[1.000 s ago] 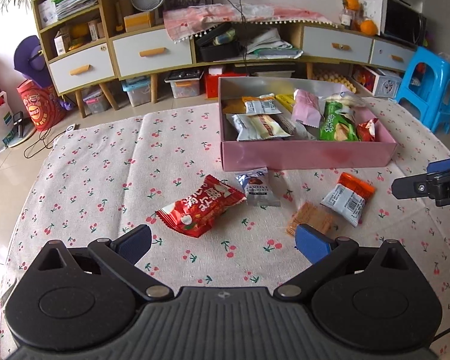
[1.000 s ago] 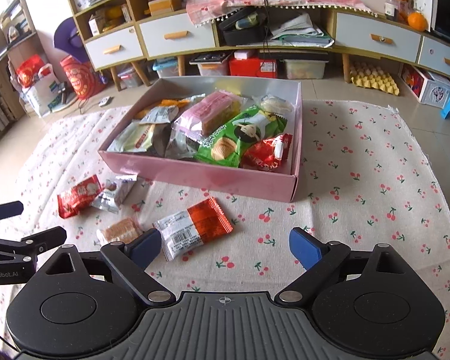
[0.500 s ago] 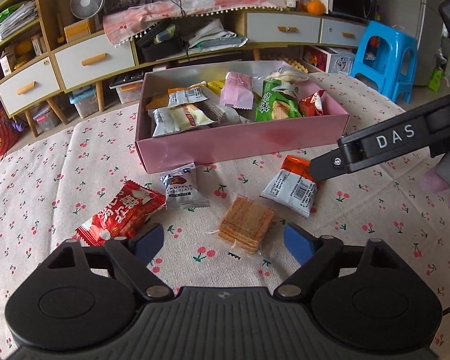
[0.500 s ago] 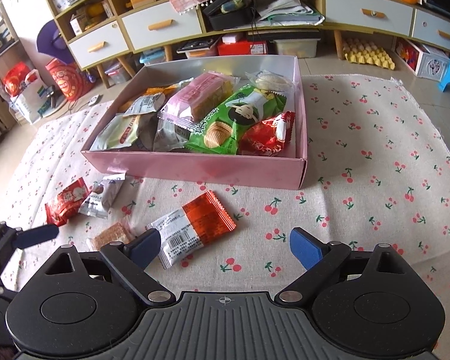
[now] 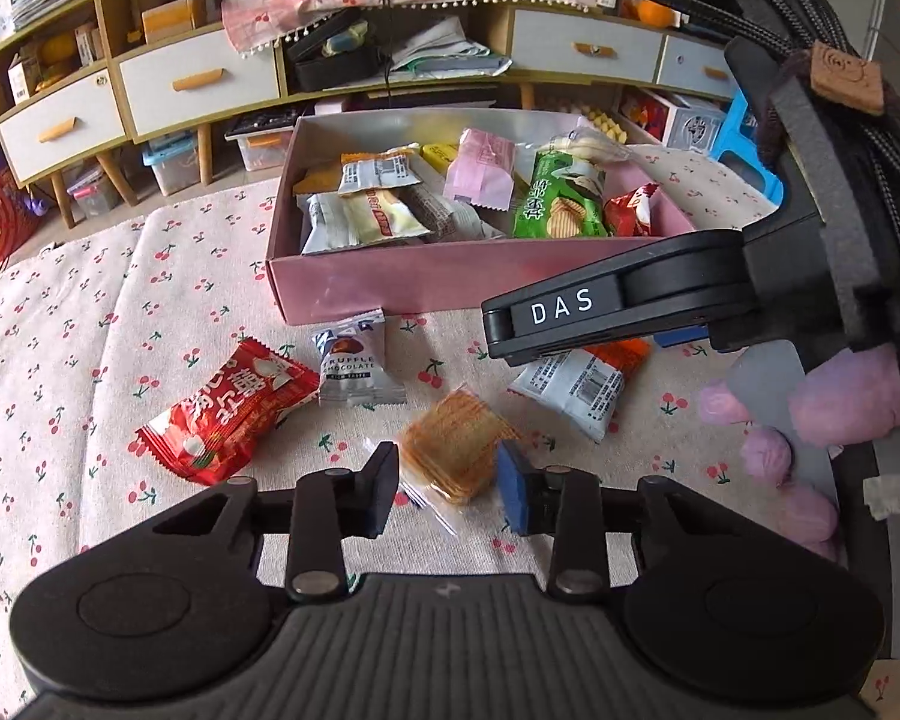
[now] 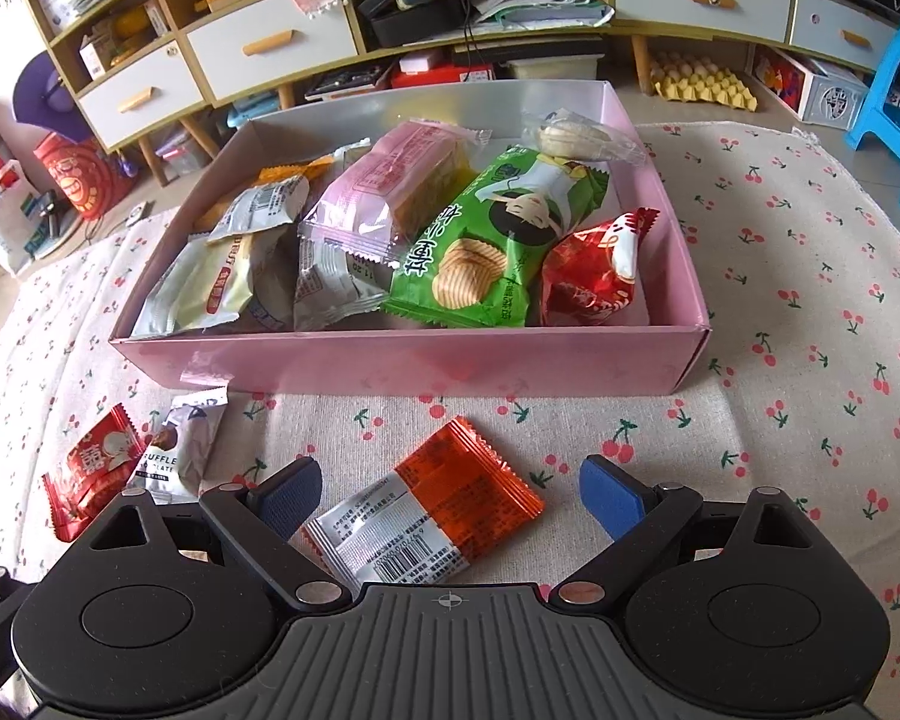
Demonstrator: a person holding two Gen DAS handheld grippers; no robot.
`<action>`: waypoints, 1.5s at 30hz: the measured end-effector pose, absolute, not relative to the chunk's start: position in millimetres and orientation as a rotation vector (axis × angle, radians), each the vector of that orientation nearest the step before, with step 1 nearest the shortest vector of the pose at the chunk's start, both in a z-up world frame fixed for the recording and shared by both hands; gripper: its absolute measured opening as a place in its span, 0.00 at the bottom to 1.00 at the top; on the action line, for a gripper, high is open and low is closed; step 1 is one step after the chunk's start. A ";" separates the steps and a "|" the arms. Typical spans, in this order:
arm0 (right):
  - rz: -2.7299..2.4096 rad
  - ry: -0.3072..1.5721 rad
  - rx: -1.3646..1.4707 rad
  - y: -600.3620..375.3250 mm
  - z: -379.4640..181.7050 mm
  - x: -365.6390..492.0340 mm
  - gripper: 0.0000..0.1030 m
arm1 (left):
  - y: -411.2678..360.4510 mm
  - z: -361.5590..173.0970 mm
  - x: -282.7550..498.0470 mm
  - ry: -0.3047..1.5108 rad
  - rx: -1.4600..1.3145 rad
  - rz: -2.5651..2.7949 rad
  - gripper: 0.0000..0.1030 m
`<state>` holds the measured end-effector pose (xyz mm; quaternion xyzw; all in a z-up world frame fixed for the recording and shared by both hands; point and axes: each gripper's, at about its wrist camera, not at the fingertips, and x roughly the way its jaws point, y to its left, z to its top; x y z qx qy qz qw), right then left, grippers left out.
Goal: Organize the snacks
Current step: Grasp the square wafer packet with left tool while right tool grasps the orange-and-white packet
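Snacks lay partly inside pink box, partly loose on cherry-print cloth in front of it.

Changes against the earlier frames:
- Left gripper: jaws just closed from full width down onto clear-wrapped cracker pack; pack now sat between the pads, wrapper edges touching both.
- Cracker pack: earlier lay clear ahead of the fingertips; now drawn in between them.
- Right gripper: jaws spread wide as before, nothing clamped; brought down and nearer, so that orange-and-silver packet now lay between the fingertips, untouched by either pad.
- Right gripper in left wrist view: earlier only at the right edge; now large, crossing above the orange-and-silver packet and hiding part of it.

Legible writing:
- "DAS" in white on the right gripper finger, left wrist view.
- "TRUFFLE CHOCOLATE" on small silver sachet, just in front of the box wall.
- Chinese characters on red packet, left of the sachet, and on green crisp bag inside the box.
- Barcode and fine print on the silver end of the orange packet; too small to read.
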<state>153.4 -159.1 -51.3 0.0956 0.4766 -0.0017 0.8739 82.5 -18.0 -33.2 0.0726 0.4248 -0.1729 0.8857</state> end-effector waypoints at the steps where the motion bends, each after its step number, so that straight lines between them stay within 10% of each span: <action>1: -0.008 0.988 0.172 -156.7 -52.2 152.1 0.92 | -15.2 -33.0 81.4 0.888 0.145 -0.351 0.31; 10: 0.018 0.980 0.041 -163.4 -56.1 138.8 0.92 | 2.3 -36.7 77.2 0.880 0.160 -0.353 0.37; 17: 0.079 0.975 0.007 -187.1 -57.4 126.4 0.92 | 2.7 -38.0 73.9 0.816 0.214 -0.440 0.69; 23: 0.170 0.933 -0.038 -202.4 -59.6 116.2 0.92 | 4.3 -44.4 75.1 0.778 0.255 -0.470 0.75; 45: 0.205 0.893 -0.046 -184.5 -62.7 122.1 0.92 | -26.6 -55.9 76.3 0.712 0.370 -0.552 0.62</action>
